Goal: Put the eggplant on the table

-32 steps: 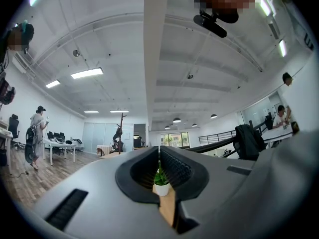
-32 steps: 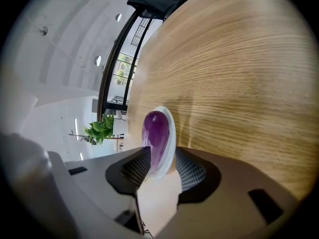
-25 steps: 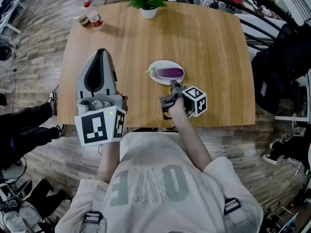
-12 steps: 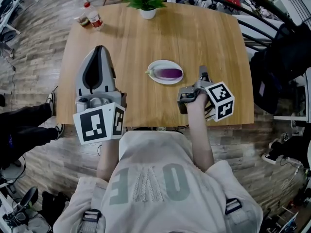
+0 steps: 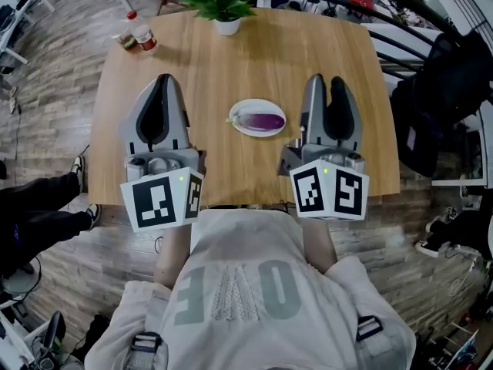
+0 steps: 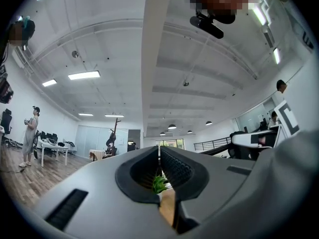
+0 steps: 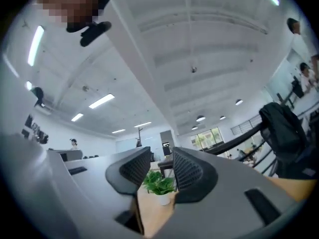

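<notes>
A purple eggplant (image 5: pixel 265 119) lies on a small white plate (image 5: pixel 238 126) in the middle of the wooden table (image 5: pixel 269 52). My left gripper (image 5: pixel 162 78) rests level to the left of the plate, pointing away from me, its jaws shut with nothing between them. My right gripper (image 5: pixel 326 82) sits to the right of the plate, also pointing forward, open and empty. Neither touches the plate or eggplant. The left gripper view shows the left gripper (image 6: pixel 159 151) with jaws meeting; the right gripper view shows the right gripper (image 7: pixel 162 161) with a gap. Both views aim up at the ceiling.
A potted plant (image 5: pixel 219 2) stands at the table's far edge, also seen as the plant (image 7: pixel 159 183) between the right jaws. Bottles (image 5: pixel 137 33) stand at the far left corner. A dark bag (image 5: pixel 443 91) is beyond the right edge. Someone's legs (image 5: pixel 38 199) are at left.
My right gripper has swung from the plate's near side out to the right and turned to point forward. The left gripper has barely moved. The eggplant stays on the plate.
</notes>
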A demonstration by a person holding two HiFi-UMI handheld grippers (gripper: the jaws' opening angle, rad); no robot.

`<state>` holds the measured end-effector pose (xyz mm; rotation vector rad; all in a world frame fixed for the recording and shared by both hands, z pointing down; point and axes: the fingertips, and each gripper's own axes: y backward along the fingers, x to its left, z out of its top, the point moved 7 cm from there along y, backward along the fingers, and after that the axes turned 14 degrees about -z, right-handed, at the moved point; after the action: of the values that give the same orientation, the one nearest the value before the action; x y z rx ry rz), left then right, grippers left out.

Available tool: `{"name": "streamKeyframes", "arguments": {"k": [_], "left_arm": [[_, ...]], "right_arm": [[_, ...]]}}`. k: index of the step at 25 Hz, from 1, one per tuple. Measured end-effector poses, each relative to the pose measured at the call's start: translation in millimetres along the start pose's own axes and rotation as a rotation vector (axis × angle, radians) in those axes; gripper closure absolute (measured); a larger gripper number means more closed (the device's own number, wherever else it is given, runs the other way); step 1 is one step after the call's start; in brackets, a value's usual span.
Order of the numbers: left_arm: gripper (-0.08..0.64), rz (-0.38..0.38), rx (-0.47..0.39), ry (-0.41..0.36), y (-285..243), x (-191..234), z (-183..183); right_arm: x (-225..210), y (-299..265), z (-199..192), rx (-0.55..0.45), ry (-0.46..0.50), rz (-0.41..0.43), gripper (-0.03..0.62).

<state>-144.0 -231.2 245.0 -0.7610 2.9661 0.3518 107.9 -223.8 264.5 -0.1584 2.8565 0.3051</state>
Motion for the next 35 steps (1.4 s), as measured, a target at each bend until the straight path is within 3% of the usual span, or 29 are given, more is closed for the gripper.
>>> {"name": "streamKeyframes", "arguments": {"k": [4, 6, 13, 35], "left_arm": [[0.543, -0.026, -0.018, -0.004, -2.2, -6.4, 2.4], [0.543, -0.04, -0.016, -0.001, -3.8, -9.7, 1.0], [0.543, -0.064, -0.018, 0.005, -6.7, -13.1, -1.1], [0.543, -0.094, -0.031, 0.005, -15.6, -13.6, -4.3]], "right_arm": [[27.8, 5.0, -3.1, 0.034, 0.082, 0.176, 0.459], [35.0, 7.3, -6.7, 0.055, 0.129, 0.202, 0.553], [44.7, 9.9, -19.5, 0.108, 0.223, 0.207, 0.574], [42.9, 7.0, -23.9, 0.126, 0.192, 0.21, 0.574]]}}
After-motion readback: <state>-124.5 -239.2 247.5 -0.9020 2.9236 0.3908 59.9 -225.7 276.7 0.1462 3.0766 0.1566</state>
